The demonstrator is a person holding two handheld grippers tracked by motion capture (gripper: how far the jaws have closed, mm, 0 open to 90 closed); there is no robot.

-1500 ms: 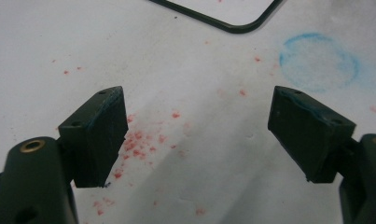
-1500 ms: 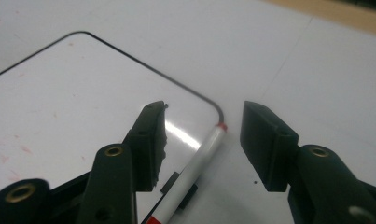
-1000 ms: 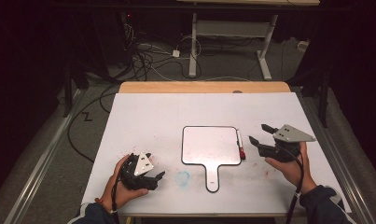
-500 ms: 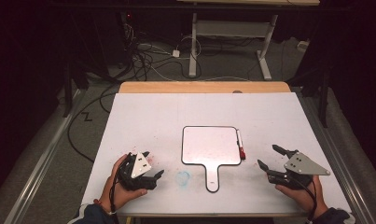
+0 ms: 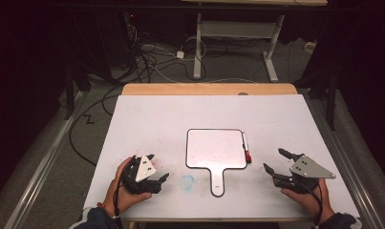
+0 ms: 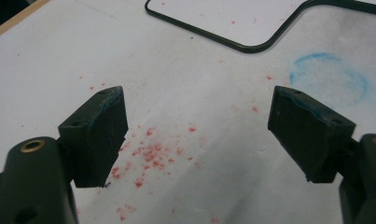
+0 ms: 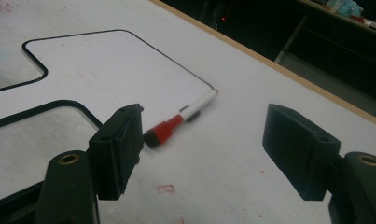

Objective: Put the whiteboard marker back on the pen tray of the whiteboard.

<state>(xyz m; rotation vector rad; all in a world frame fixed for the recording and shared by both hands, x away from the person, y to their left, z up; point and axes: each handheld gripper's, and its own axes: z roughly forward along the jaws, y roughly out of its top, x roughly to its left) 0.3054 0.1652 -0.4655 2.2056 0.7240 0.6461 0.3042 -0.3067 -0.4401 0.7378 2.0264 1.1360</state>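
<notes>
A small handled whiteboard [image 5: 214, 148] lies at the middle of the white table, its handle pointing to the near edge. A marker with a red cap [image 5: 246, 147] lies along the board's right edge; the right gripper view shows this marker [image 7: 181, 116] just past the jaws. My right gripper [image 5: 277, 161] rests low at the near right, open and empty. My left gripper [image 5: 157, 167] sits at the near left, open and empty, over red specks [image 6: 148, 154] on the table.
A faint blue ring smudge [image 5: 187, 181] marks the table left of the board's handle. The table's wooden far edge [image 5: 209, 88] borders a dark floor with cables [image 5: 147, 57] and desk legs [image 5: 271, 62]. A person's hands hold both grippers at the near edge.
My right gripper has come down and toward the near edge, away from the marker, and settled at the near right. The left gripper has barely shifted.
</notes>
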